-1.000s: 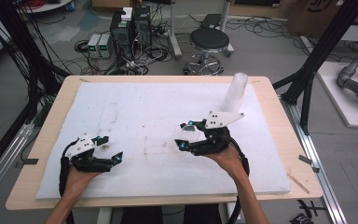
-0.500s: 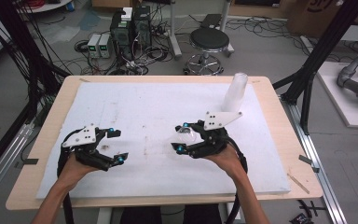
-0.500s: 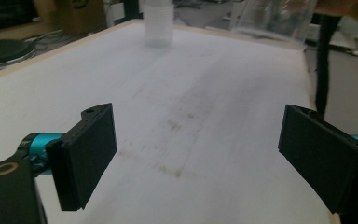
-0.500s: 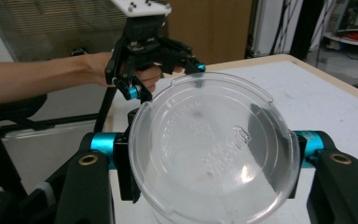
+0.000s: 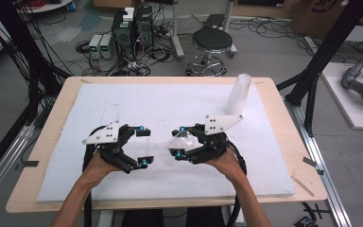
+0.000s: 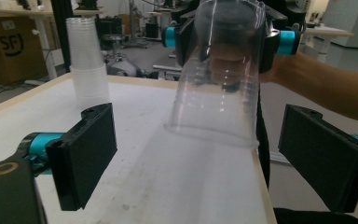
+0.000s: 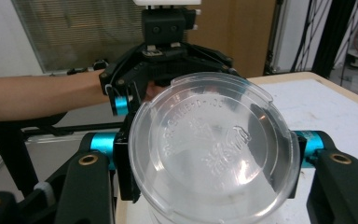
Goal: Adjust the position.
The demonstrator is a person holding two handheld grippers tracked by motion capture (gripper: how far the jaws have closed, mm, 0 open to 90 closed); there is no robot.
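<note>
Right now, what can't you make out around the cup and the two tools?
- Raised lettering on the cup base, right gripper view: too blurred to read.
- Number of cups in the stack, left gripper view: rims blend together.
- Right tool pad contact, high view: clear cup too small.

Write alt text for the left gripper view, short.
A clear plastic cup, tilted with its open mouth down toward the camera, is clamped by the right gripper above a white table. The left gripper stands open below it, black fingers either side; a stack of cups stands behind.
</note>
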